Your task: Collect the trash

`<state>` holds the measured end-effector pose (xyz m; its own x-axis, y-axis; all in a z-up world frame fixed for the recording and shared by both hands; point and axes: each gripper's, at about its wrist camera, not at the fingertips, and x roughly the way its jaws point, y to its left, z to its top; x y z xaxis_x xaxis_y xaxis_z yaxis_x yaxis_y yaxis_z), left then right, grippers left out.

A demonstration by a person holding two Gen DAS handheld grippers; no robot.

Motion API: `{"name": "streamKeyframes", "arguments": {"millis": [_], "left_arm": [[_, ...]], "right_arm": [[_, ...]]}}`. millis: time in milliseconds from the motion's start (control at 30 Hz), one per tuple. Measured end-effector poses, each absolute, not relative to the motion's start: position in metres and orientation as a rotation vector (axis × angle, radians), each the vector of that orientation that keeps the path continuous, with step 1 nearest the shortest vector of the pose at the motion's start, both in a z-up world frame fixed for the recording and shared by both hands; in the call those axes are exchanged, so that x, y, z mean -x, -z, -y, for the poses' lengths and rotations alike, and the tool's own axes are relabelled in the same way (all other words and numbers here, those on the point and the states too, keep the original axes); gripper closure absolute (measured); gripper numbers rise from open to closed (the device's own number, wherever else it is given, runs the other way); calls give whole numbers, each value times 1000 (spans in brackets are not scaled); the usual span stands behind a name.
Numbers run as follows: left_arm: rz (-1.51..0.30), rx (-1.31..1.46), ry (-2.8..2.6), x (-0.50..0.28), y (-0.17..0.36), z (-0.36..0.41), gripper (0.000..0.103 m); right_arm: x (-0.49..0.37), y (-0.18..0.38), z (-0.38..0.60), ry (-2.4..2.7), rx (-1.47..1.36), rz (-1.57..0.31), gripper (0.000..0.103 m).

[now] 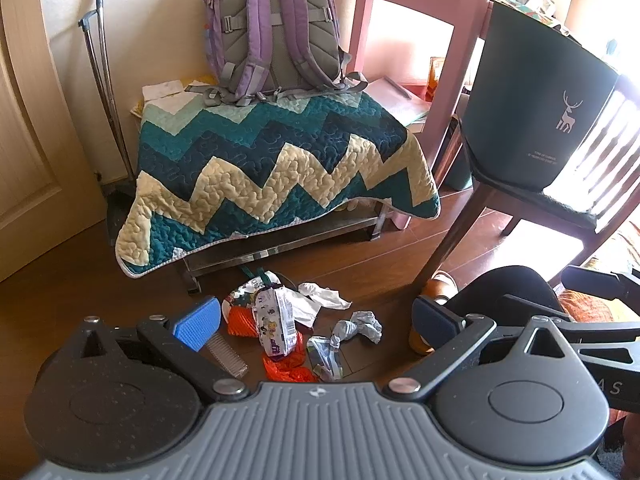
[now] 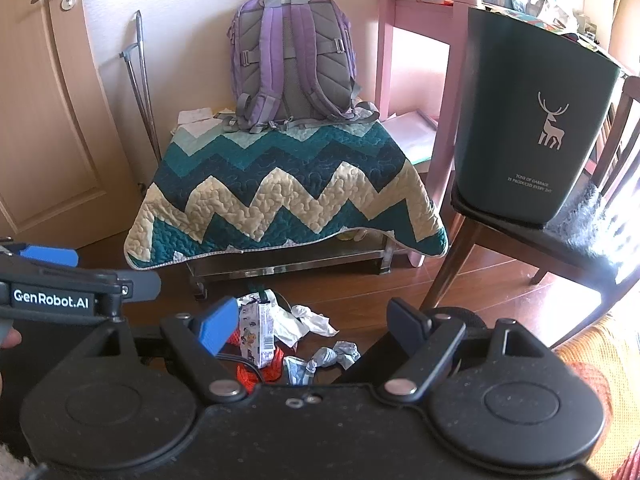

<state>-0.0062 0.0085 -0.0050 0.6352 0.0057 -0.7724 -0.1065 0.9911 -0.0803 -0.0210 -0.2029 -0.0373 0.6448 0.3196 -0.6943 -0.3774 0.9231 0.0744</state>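
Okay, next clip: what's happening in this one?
A person holds two handheld grippers over a small pile of litter on the wooden floor. Both the left gripper and the right gripper are open and hold nothing. The pile includes a printed snack wrapper, orange plastic, white tissue and a crumpled grey wad. A dark green bin with a deer logo stands on a chair to the right. Nothing has been picked up yet.

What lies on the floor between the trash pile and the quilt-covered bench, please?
In both wrist views, only bare wooden floor separates the trash pile from the quilt-covered bench.
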Motion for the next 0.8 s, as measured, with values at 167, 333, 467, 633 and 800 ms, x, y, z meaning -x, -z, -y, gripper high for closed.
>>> {"name": "streamKeyframes", "arguments": {"millis": [167, 333, 467, 633, 800], "left_arm": [[-880, 121, -67, 6, 4, -7, 0], [-879, 125, -66, 5, 3, -7, 0], [-879, 128, -67, 1, 2, -7, 0], [-881, 131, -66, -1, 2, -6, 0], [-883, 131, -61, -4, 3, -4, 0]], "right_arm": [[20, 38, 204, -396, 77, -777, 22], [20, 38, 204, -397, 78, -776, 22], [20, 39, 203, -398, 78, -776, 22], [20, 40, 203, -394, 79, -778, 22], [17, 43, 204, -395, 84, -781, 22]]}}
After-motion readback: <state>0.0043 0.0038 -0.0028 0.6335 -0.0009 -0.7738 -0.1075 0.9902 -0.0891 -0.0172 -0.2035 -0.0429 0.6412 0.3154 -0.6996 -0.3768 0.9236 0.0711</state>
